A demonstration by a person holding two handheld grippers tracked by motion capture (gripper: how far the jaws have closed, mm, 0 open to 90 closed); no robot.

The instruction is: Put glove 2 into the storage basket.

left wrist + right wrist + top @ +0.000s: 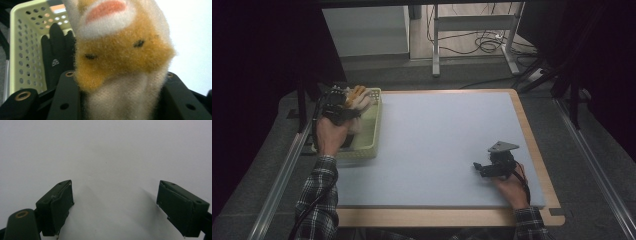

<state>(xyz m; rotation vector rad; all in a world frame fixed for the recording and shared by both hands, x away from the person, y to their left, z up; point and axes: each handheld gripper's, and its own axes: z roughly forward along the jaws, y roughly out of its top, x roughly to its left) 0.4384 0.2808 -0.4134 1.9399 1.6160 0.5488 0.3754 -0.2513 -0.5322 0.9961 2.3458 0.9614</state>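
Fingers of the left gripper (346, 100) pinch a fuzzy orange-and-white sock (358, 96) over the pale green basket (371, 149) in the high view, likely for sorting; the right gripper (482, 167) rests low on the table (442, 140), probably waiting. Left gripper view: the sock (120, 57) bulges between the fingers (66, 97), a black glove (56, 57) lying beyond them in the basket (22, 37). Right gripper view: fingers (58, 205) spread, nothing between.

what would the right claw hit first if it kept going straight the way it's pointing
Probably nothing: the right claw stands open, pointing left across the bare grey mat. Its own view shows the way free; the basket lies farther left, seemingly off that line.
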